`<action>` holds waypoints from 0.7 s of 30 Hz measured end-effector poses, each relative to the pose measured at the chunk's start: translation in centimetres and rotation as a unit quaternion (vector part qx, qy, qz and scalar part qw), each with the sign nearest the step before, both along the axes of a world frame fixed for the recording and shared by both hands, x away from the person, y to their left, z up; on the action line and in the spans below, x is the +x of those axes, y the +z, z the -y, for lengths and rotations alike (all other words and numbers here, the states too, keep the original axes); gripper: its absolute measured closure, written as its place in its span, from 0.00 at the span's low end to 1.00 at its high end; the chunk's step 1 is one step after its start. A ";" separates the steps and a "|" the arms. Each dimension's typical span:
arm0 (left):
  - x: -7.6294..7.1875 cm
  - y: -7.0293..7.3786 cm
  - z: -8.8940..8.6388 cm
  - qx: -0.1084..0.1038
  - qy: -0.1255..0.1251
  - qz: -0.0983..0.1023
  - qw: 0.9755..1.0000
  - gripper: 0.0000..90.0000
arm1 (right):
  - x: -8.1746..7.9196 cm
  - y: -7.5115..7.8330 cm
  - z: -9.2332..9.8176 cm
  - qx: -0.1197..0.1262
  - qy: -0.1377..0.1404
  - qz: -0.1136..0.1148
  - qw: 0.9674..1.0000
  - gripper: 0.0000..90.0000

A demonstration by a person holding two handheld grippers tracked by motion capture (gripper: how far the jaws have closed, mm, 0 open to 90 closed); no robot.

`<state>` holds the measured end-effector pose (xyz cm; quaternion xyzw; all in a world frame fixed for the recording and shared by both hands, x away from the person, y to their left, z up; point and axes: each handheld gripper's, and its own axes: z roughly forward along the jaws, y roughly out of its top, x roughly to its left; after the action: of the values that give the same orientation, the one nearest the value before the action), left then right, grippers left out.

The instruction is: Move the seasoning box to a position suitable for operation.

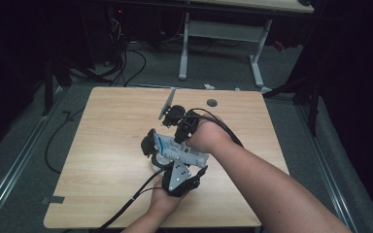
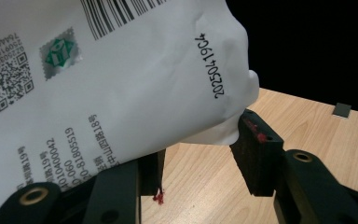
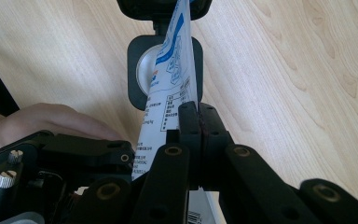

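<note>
A white plastic bag [image 1: 182,151] with blue print and a barcode hangs over the middle of the wooden table [image 1: 107,145], held between both grippers. My left gripper [image 1: 177,162] comes up from the near edge, and its jaws stand partly apart around the bag's bulging end. In the left gripper view the bag [image 2: 121,70] fills the gap of the left gripper [image 2: 200,144] and presses on both pads. My right gripper [image 1: 178,140] reaches in from the right; its jaws are shut on the bag's thin edge [image 3: 175,56], seen up close at the right gripper [image 3: 198,109].
A black rounded-square object with a pale round centre [image 3: 144,70] sits below the bag [image 1: 149,143]. A round hole [image 1: 212,103] marks the table's far side, and a grey tape patch [image 1: 53,199] its near left corner. Desk legs [image 1: 184,48] and cables lie beyond.
</note>
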<state>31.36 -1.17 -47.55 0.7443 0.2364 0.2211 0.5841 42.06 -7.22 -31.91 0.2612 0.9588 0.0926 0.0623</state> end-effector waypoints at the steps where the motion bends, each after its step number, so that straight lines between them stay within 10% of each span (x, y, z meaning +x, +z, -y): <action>1: 0.0 0.0 0.0 0.000 0.000 0.000 1.000 0.63 | 0.0 0.0 0.0 0.001 -0.001 0.000 1.000 1.00; 21: 0.0 0.2 0.0 -0.002 0.002 0.001 1.000 0.63 | 0.0 0.1 -0.1 0.001 -0.001 0.002 1.000 1.00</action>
<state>31.35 -1.14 -47.36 0.7426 0.2376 0.2220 0.5855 42.10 -7.17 -31.76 0.2624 0.9582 0.0937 0.0645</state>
